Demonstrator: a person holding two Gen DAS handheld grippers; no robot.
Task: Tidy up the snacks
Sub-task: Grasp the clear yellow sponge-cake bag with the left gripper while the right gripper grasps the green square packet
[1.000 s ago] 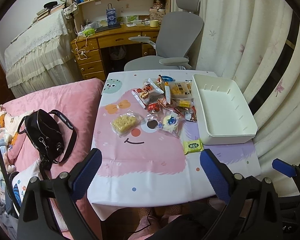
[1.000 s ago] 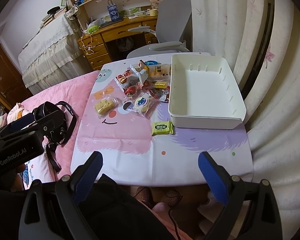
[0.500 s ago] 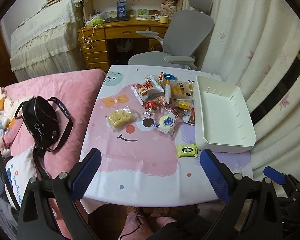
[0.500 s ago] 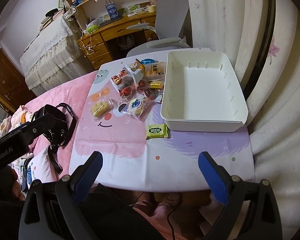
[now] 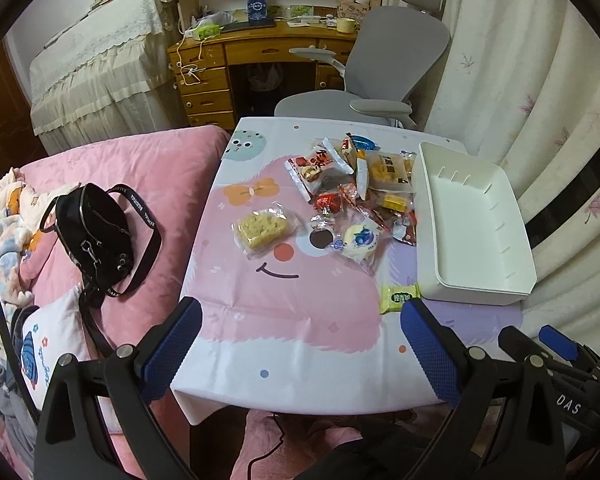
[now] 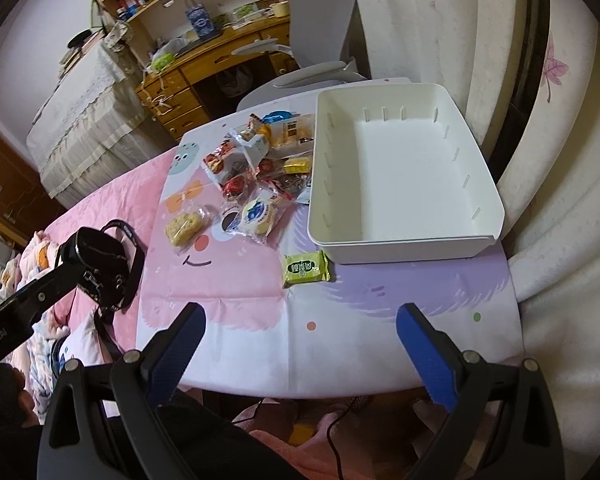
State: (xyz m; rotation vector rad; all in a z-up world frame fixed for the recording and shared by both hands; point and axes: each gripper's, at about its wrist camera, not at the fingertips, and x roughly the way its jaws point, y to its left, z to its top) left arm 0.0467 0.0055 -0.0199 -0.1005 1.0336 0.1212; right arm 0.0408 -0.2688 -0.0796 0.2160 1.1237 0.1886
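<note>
A pile of wrapped snacks (image 5: pixel 360 184) (image 6: pixel 260 160) lies mid-table, left of an empty white bin (image 5: pixel 472 220) (image 6: pixel 400 168). A yellow rice cake (image 5: pixel 262 228) (image 6: pixel 184 224) and a round blue-print pastry (image 5: pixel 360 240) (image 6: pixel 258 214) sit nearer me. A small green packet (image 5: pixel 398 298) (image 6: pixel 306 268) lies alone by the bin's near corner. My left gripper (image 5: pixel 300 344) hangs open above the table's near edge, holding nothing. My right gripper (image 6: pixel 300 344) is open too, just short of the green packet.
The small table (image 5: pixel 284 320) wears a pink cartoon cloth. A pink bed with a black bag (image 5: pixel 96 232) (image 6: pixel 100 264) is on the left. A grey office chair (image 5: pixel 380 72) and wooden desk stand behind. Curtains (image 6: pixel 548 160) close off the right side.
Both grippers have moved forward and lower toward the table, so the snacks and bin look larger. The right view has tilted. Nothing on the table moved.
</note>
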